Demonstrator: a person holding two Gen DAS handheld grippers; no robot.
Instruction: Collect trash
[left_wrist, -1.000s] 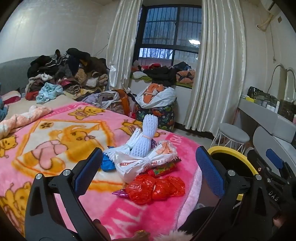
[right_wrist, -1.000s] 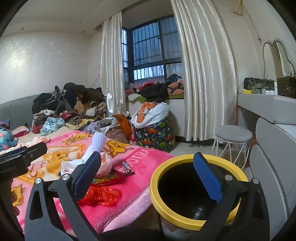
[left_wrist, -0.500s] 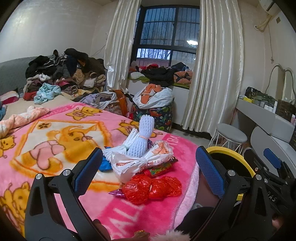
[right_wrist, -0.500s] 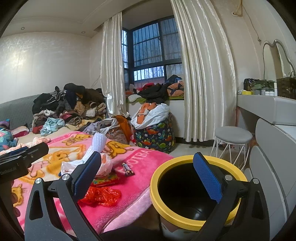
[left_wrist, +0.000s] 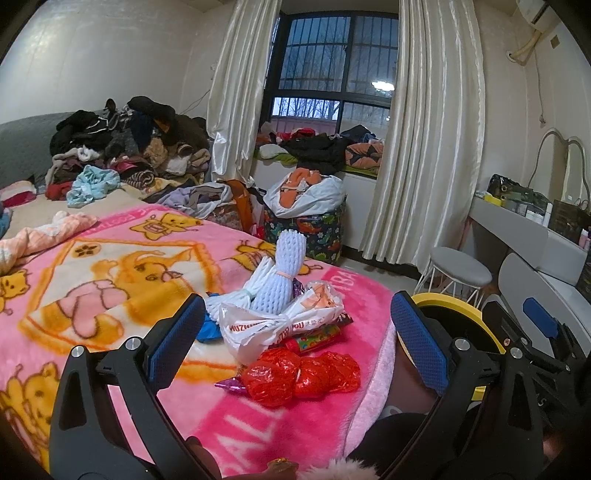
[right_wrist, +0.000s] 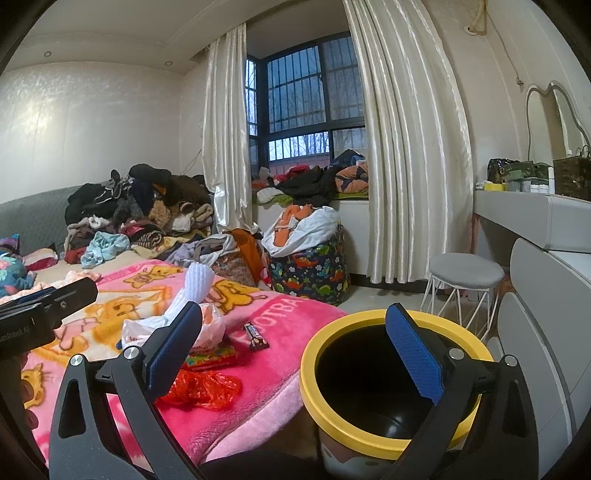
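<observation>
Lying heaped on the pink blanket, the red plastic bag, white bag and foam sleeves look nearer than a second ago as the left gripper closes in, jaws wide and empty. The right gripper hangs wide over the yellow-rimmed bin, so the first pickup seems imminent.

Dim indoor light, dusk-blue window; sharp focus; strong fisheye bending and dark vignette at edges.
</observation>
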